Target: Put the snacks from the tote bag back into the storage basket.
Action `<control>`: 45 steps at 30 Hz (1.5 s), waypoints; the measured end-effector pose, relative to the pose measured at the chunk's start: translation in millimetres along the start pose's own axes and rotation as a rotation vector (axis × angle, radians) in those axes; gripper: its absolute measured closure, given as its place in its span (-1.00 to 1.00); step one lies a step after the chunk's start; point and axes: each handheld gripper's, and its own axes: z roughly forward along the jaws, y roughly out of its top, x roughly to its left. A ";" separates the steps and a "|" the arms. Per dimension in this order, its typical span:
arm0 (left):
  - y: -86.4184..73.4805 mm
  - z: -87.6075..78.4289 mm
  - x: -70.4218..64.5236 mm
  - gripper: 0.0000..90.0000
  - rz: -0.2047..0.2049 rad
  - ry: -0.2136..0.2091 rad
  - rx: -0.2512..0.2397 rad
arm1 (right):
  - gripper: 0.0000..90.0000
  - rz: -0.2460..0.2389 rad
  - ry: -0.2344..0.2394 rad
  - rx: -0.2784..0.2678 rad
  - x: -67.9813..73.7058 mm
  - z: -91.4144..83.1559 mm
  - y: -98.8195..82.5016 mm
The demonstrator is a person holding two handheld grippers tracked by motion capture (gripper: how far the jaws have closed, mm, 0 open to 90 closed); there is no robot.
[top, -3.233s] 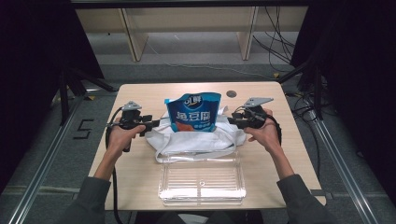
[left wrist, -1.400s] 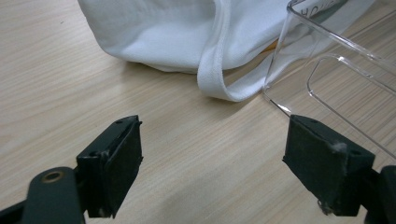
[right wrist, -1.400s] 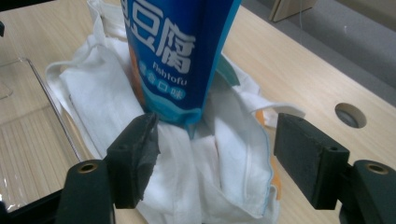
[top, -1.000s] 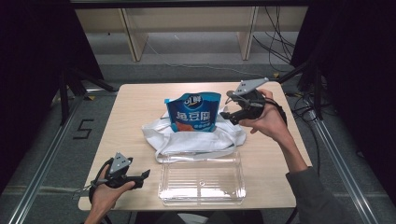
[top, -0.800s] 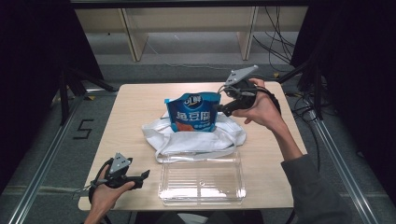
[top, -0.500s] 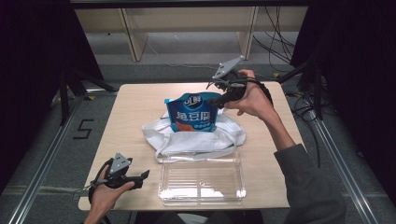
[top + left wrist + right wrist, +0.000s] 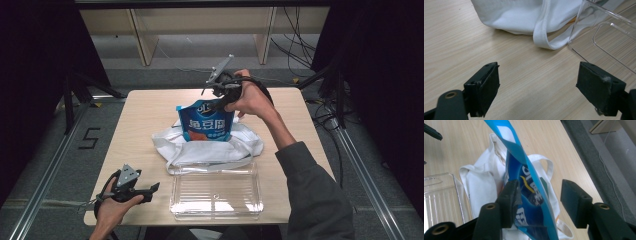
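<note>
Left tongs: two black jaws set wide apart, nothing between them, held low over the counter. Counter: pale wood grain. Far, centre: white cloth bag, one strap looping down onto the wood. Far right: clear plastic tray, its corner just beside the strap.

The pouch stands in the cloth bag at mid-table. The tray lies just before the bag (its far rim touching the cloth). The left gripper rests left of the tray; the right gripper is at the pouch's top.
</note>
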 end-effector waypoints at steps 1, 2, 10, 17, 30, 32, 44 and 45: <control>0.4 0.1 -0.2 -0.61 0.001 0.001 -0.007 | 0.17 -0.006 0.012 0.005 -0.5 1.3 1.8; 0.2 0.2 -0.3 -0.61 -0.001 0.001 -0.007 | 0.19 -0.007 0.013 0.008 -0.4 3.1 3.1; -0.6 -1.9 1.4 -0.61 0.027 0.000 0.017 | 0.36 -0.027 0.030 0.071 -1.7 15.1 11.9; 0.2 -0.5 -0.1 -0.61 0.016 0.003 -0.005 | 0.47 -0.038 0.037 0.101 -2.3 22.1 17.9; -0.2 1.0 -1.1 -0.61 0.023 -0.008 0.000 | 0.80 -0.076 0.058 0.147 -4.8 34.3 21.2; -0.5 -1.0 0.4 -0.61 0.048 -0.007 0.029 | 0.87 -0.069 0.061 0.148 -5.0 33.9 20.6; -0.2 -1.0 0.9 -0.58 0.045 -0.006 0.022 | 1.00 -0.182 0.037 0.147 -4.4 29.3 20.5; -0.2 -1.0 0.9 -0.58 0.045 -0.006 0.022 | 1.00 -0.182 0.037 0.147 -4.4 29.3 20.5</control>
